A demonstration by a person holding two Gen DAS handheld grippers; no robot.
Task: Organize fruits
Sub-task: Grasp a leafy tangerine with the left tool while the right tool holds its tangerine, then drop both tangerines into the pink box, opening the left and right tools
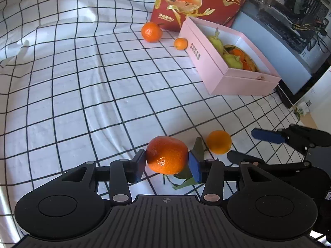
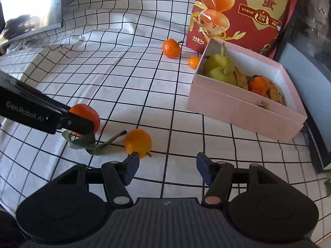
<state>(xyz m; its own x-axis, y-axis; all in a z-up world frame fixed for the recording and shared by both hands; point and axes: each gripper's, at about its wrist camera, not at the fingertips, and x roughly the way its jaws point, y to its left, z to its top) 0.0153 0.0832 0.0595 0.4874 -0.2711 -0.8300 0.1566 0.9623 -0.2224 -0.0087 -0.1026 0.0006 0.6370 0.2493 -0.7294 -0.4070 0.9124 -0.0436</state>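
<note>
The left gripper (image 1: 167, 161) is clamping its jaws on a leafy mandarin (image 1: 167, 155) well short of the pink box (image 1: 238, 80), while the right gripper (image 2: 167, 168) is gaping empty beside a smaller orange (image 2: 138, 142), so the trailing leaves (image 2: 86, 142) risk snagging and twisting the fruit loose.

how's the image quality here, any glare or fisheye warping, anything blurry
Left wrist view: grid cloth lines bow strongly from fisheye, a bright washed-out patch sits upper left, and the held mandarin carries a small highlight yet stays sharp. Right wrist view: same bowing, glare on the screen top left, the red bag glossy, the pink box in focus.
</note>
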